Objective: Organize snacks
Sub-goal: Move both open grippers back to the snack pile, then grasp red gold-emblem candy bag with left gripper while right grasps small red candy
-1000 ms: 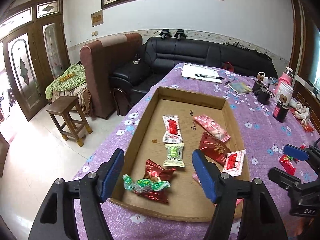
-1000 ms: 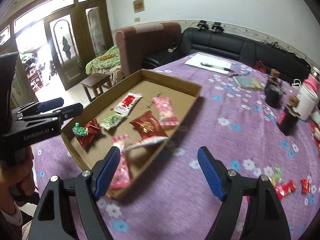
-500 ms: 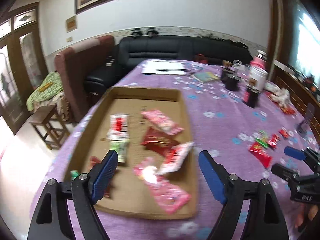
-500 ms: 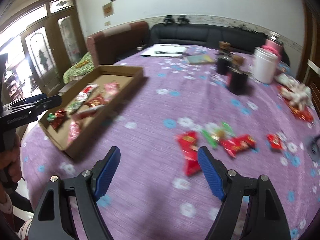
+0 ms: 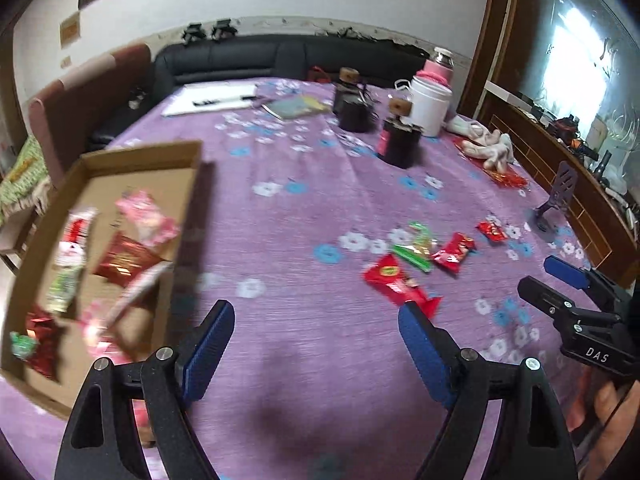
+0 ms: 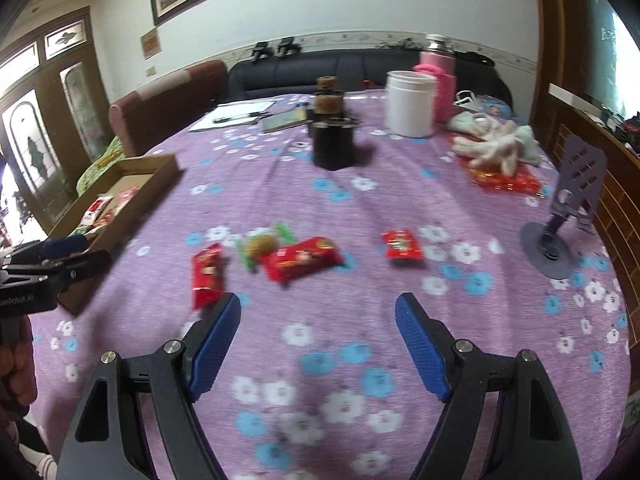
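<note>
- Loose snacks scattered on the purple flowered tablecloth (image 6: 320, 360), well apart from the cardboard tray (image 5: 182, 216) off to the left, which already holds a bunch of wrapped ones.
- Out on the cloth: long red packet (image 6: 302, 258), smaller red packet (image 6: 207, 276) just left of it, green-wrapped candy (image 6: 262, 246) tucked between those two, and another little red packet (image 6: 402, 244) a bit off to the right.
- Left gripper (image 5: 312, 346) spread wide, nothing between the blue pads, hovering over bare cloth with the nearest red packet (image 5: 398, 284) just ahead of its right finger.
- Right gripper (image 6: 318, 340) also wide apart and empty, small red packet just past its left fingertip.
- Probably feather-light, all of them. Crinkly foil or plastic film, slick and floppy, so likely to slide on the cloth or squirt out of a lazy pinch.
- Contents maybe crushable, so no need for a hard squeeze.
- Best bet: pinch across the narrow width at mid-body, or grab a crimped end seal where the film lies flat. For the green twist candy, go for the round middle, not the tails.
- Writing: "DAS" readable on the right gripper's body in the left view, "GenRobot.AI" partly readable on the left gripper's body in the right view.
- Packet printing too blurred to read, no brands to report.
</note>
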Demonstrator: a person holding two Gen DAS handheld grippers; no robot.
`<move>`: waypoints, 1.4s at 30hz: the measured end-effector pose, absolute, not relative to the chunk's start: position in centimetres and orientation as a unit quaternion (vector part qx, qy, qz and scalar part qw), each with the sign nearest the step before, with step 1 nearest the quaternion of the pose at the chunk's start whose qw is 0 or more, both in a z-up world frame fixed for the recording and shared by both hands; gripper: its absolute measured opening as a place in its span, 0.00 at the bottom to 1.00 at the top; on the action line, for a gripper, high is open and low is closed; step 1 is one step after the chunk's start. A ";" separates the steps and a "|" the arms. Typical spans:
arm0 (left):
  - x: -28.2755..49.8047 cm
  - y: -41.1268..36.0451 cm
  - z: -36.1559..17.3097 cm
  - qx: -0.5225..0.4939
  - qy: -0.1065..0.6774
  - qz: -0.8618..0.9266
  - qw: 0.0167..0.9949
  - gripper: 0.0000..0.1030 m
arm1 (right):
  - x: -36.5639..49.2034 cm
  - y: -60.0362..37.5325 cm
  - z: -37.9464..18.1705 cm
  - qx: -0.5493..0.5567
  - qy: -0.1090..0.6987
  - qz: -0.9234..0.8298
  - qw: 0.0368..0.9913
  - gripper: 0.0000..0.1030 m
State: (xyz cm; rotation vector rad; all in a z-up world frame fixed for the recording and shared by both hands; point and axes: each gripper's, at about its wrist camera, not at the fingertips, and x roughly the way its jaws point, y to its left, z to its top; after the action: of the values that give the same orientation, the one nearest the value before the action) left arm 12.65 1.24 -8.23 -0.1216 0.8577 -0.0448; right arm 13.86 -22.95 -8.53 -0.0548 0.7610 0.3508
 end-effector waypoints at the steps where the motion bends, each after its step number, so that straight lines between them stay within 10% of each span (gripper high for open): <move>1: 13.2 0.7 -8.6 -0.069 0.421 -0.027 0.904 0.84 | 14.1 -23.4 -8.6 -0.025 0.369 0.166 0.914 0.76; 35: 19.6 -4.2 -12.9 -0.041 0.461 0.038 0.886 0.84 | 25.2 -25.4 -12.2 0.000 0.418 0.157 0.895 0.47; 42: 19.6 -4.6 -12.8 -0.017 0.456 0.026 0.889 0.62 | 25.4 -25.1 -12.4 -0.009 0.425 0.157 0.891 0.42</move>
State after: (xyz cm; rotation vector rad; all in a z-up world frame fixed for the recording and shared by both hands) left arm 19.61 -4.59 -12.76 -0.0361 0.9472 0.0550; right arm 25.44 -25.11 -12.45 -0.0191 0.8828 0.3254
